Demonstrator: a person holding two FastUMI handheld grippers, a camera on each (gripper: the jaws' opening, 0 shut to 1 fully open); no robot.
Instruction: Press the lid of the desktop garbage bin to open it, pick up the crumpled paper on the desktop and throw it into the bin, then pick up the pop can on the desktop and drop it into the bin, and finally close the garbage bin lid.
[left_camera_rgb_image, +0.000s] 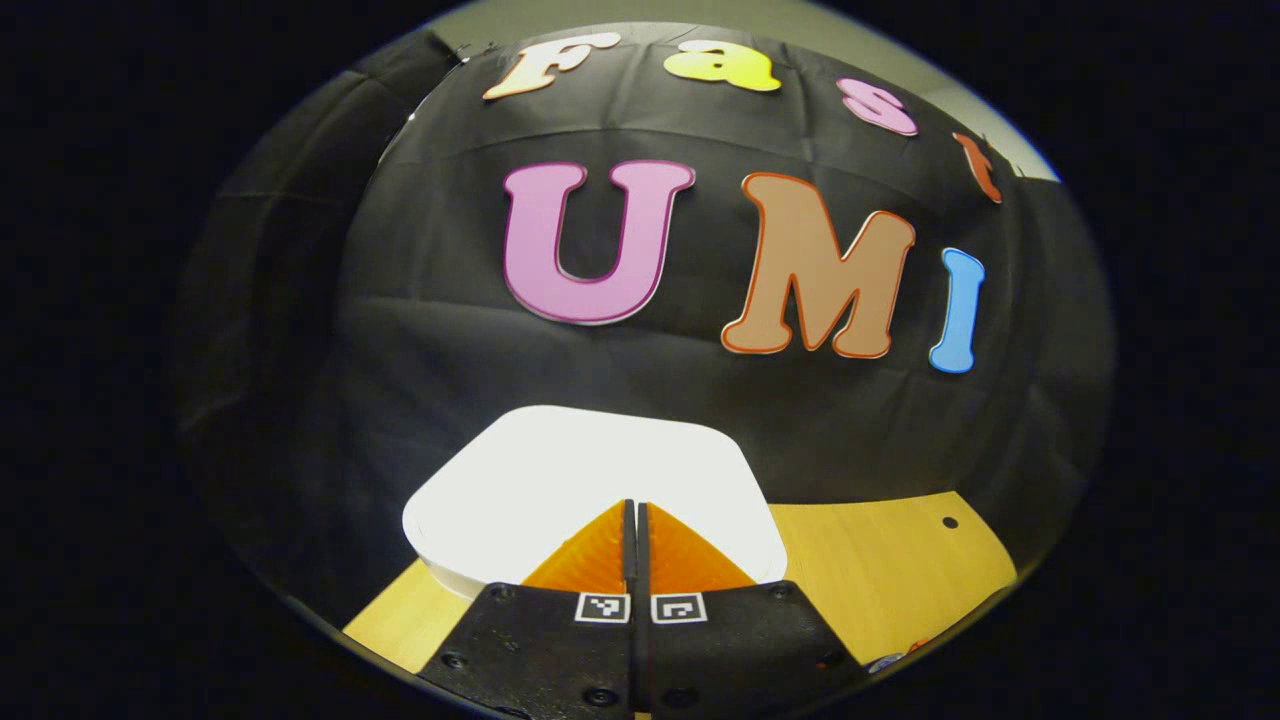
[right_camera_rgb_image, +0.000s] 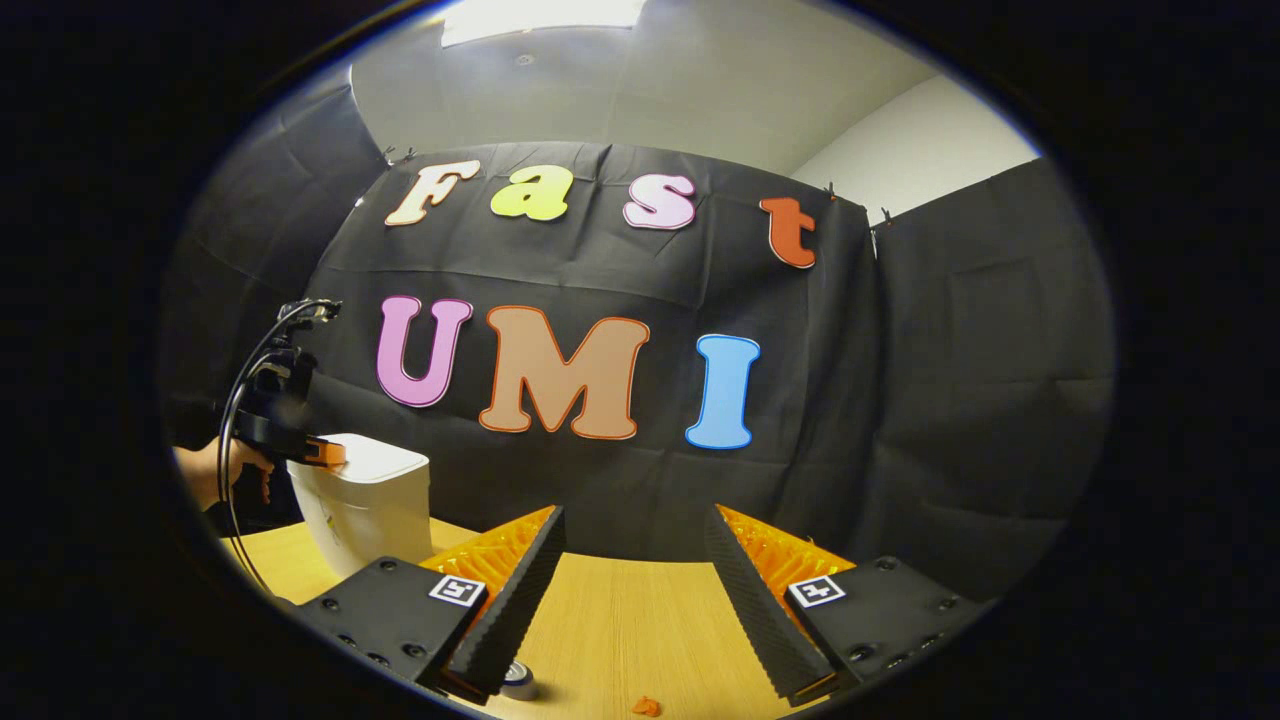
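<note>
While the left gripper (left_camera_rgb_image: 636, 512) hangs over the near edge of the bin lid (left_camera_rgb_image: 590, 470) with its fingers pressed together and nothing between them, the step in hand looks like the press that pops the lid. The garbage bin (right_camera_rgb_image: 365, 520) stands on the wooden desktop (right_camera_rgb_image: 620, 620) by the booth wall, and its lid appears to lie flat and closed. From the right gripper view the closed tips sit at the lid's near-side rim; whether they touch it I cannot tell. A good press would go straight down on the lid's edge, firm and short, then lift clear so the lid can swing. Away from the bin, the right gripper (right_camera_rgb_image: 630, 590) waits over the desktop, fingers spread wide and empty. A small round item, perhaps the pop can (right_camera_rgb_image: 518, 680), lies just below its near finger. The crumpled paper I cannot place.
</note>
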